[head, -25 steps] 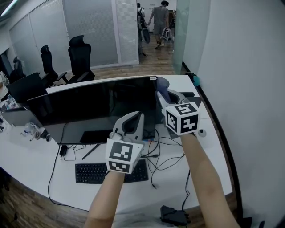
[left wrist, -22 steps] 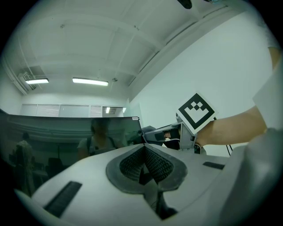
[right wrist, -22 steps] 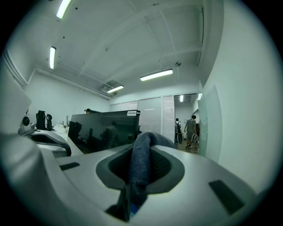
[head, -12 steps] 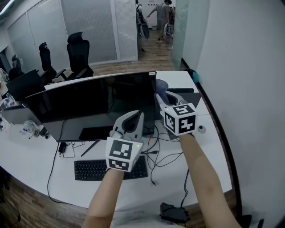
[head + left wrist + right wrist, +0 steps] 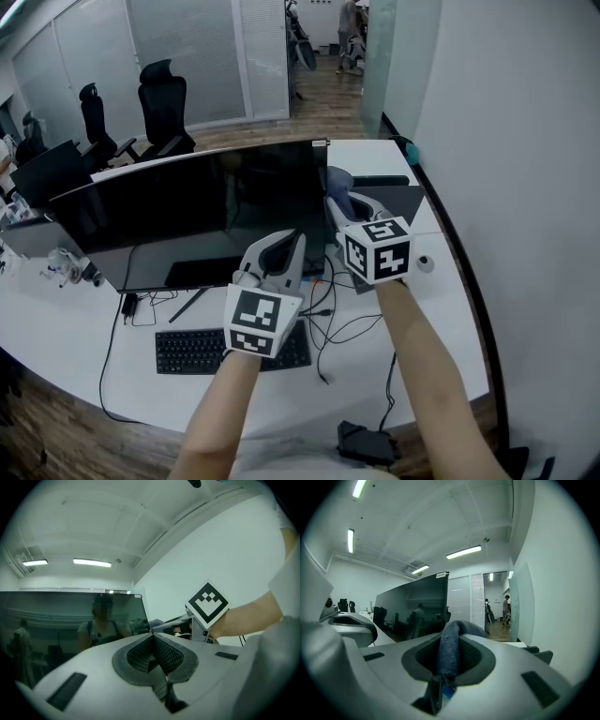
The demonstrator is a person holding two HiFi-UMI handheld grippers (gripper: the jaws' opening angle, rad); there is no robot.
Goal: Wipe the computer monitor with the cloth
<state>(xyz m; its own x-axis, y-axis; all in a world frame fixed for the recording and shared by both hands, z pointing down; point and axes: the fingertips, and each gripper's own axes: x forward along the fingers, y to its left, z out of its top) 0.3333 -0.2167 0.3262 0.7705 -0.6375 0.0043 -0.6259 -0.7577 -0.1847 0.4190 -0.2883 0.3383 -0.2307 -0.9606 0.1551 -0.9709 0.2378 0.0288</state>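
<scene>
Monitor (image 5: 187,220): is standing dark on the white desk (image 5: 412,356).
Cloth (image 5: 452,648): the right gripper (image 5: 332,201) is pinching it just beside the monitor's right edge (touching or not, I cannot tell).
Left gripper (image 5: 292,240): jaws are pressing together, empty.
Around: keyboard (image 5: 202,349) and cables (image 5: 342,323) are lying below.
Hidden: the left gripper is covering the screen's lower right corner.

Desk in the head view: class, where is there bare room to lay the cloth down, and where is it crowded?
Free: the desk left of the keyboard, out to its front edge; also the strip between the cables and the right edge. Crowded: under the monitor, where keyboard, cables and an adapter bunch.
</scene>
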